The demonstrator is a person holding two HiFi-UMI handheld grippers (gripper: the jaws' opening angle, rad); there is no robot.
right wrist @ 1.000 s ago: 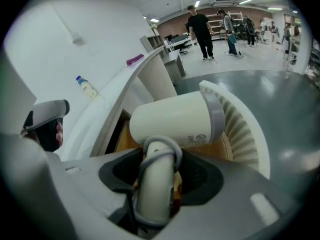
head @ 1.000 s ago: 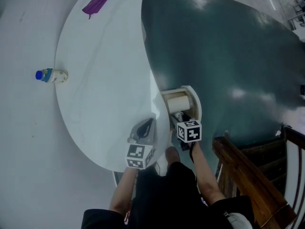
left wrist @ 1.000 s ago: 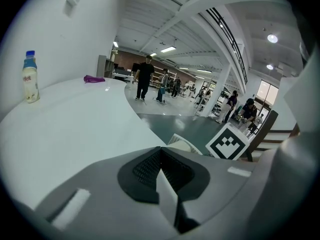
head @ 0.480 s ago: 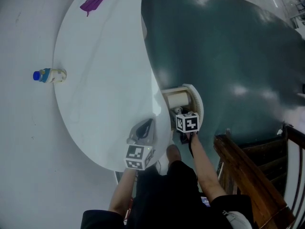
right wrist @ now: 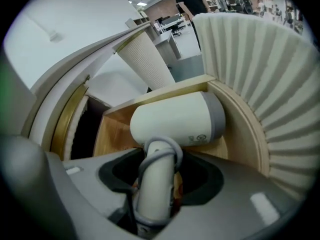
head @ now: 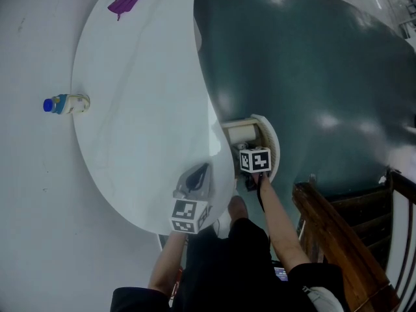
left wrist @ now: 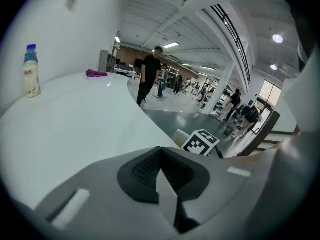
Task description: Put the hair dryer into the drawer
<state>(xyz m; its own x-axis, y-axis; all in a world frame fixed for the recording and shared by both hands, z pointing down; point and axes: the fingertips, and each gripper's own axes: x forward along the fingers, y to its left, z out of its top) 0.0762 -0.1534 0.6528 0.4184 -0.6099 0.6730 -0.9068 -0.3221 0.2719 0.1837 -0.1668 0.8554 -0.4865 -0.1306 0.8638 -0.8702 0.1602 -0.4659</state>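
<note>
The right tool (right wrist: 155, 201) was clamped on the handle of the hair dryer (right wrist: 175, 119), its jaws pressed against either side of the pale handle, which had the gray cord looped around its top. The hair dryer's cream barrel, with a gray band at one end, sat inside the open drawer (right wrist: 235, 134), lying crosswise between the curved wooden walls. Whether the barrel was touching the drawer's wooden bottom could not be told. The drawer had a ribbed white front and stuck out from under the edge of the round white table (head: 143, 109).

In the head view the right tool (head: 250, 174) was at the near end of the drawer (head: 273, 145), with the hair dryer (head: 242, 134) showing as a pale cylinder inside it.

The left tool (left wrist: 167, 194) had its jaws together with nothing between them. It hung over the near edge of the table, just left of the drawer (head: 194, 181).

Well away on the table stood a small bottle (left wrist: 31, 71) with a blue cap, and a purple cloth (left wrist: 96, 74) lay at the far edge. Beyond the table, people stood on a dark green floor (head: 312, 64).
</note>
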